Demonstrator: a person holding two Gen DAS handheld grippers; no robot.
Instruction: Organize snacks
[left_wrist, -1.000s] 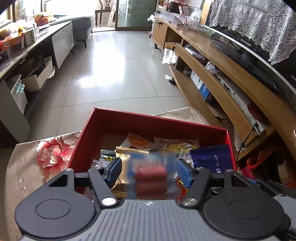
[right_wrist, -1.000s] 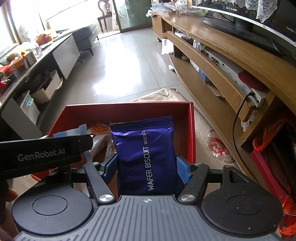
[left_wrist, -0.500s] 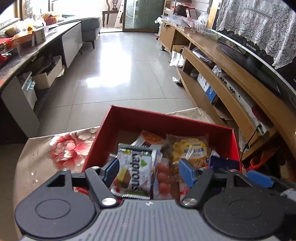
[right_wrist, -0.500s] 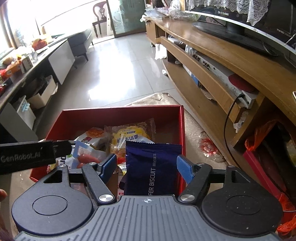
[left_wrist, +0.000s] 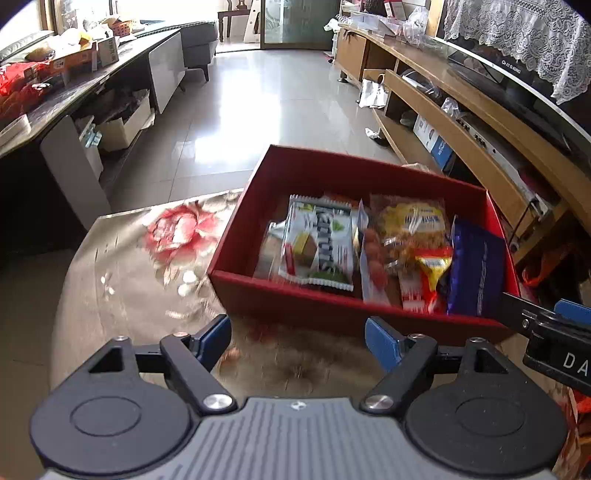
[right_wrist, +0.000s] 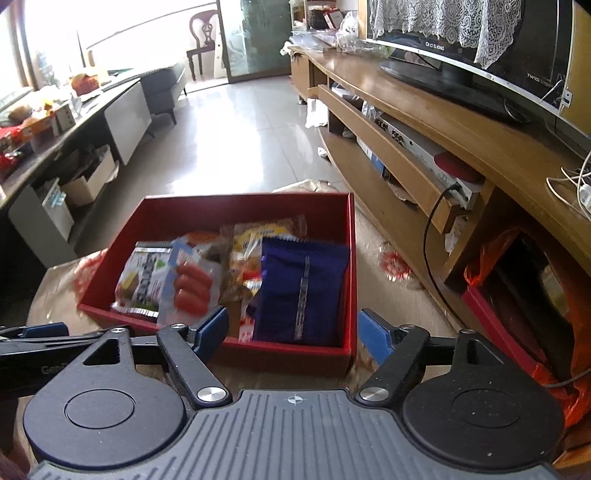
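A red box (left_wrist: 258, 181) (right_wrist: 352, 266) sits on a flowered tablecloth and holds several snack packets. Among them are a white and green wafer packet (left_wrist: 317, 243) (right_wrist: 142, 275), a sausage packet (left_wrist: 373, 258) (right_wrist: 190, 286), a yellow snack bag (left_wrist: 413, 225) (right_wrist: 255, 240) and a dark blue wafer biscuit pack (left_wrist: 476, 269) (right_wrist: 301, 291). My left gripper (left_wrist: 297, 341) hangs over the cloth in front of the box, jaws opening, nothing between them. My right gripper (right_wrist: 291, 330) is at the box's near wall, jaws opening, apart from the blue pack.
The tablecloth (left_wrist: 147, 280) stretches left of the box. A wooden TV stand (right_wrist: 424, 122) with a television (right_wrist: 480, 48) runs along the right. A cluttered grey counter (left_wrist: 74, 88) stands at the left. Tiled floor (left_wrist: 258, 110) lies beyond the table edge.
Both grippers let go of their packets and pulled back from the box. The wafer and sausage packets and the blue pack now lie inside it. Both jaws stand wider.
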